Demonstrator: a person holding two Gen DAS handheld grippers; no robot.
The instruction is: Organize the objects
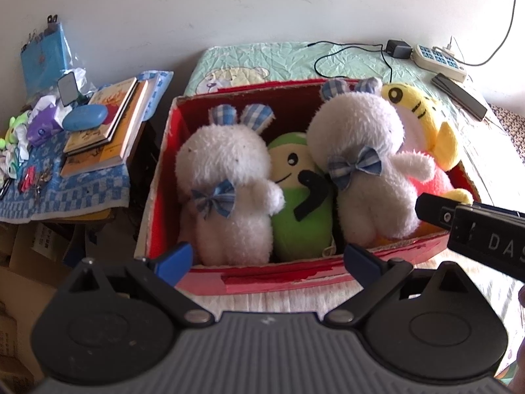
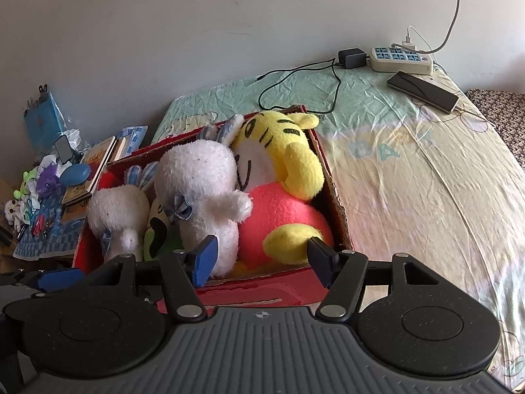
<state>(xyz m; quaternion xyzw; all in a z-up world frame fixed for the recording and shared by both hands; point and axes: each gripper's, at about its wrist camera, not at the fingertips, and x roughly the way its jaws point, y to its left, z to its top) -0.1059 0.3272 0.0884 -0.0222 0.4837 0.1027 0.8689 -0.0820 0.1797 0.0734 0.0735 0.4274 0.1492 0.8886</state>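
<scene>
state: left gripper (image 1: 267, 259) and right gripper (image 2: 262, 257) both spread, empty | toys packed in red box (image 1: 262, 275) on bed | risk: tiger plush (image 2: 279, 151) overhanging rim, could be tipped out if snagged

Power strip (image 2: 402, 60) and phone (image 2: 423, 90) on the bedsheet (image 2: 410, 164); books (image 1: 111, 124) stacked — side table.

The box (image 1: 328, 275) was red. In it, two white rabbits (image 1: 226, 190) (image 1: 361, 164) wore blue-and-white checked ears and bows. Between them lay a green doll (image 1: 295, 210) with a pale yellow face and black markings. At the box's right wall sat a yellow tiger (image 2: 282, 144) with black stripes, white muzzle and pink body. The bedsheet (image 2: 377, 105) was pale green; a blue chequered cloth (image 1: 82, 190) covered the side table.
</scene>
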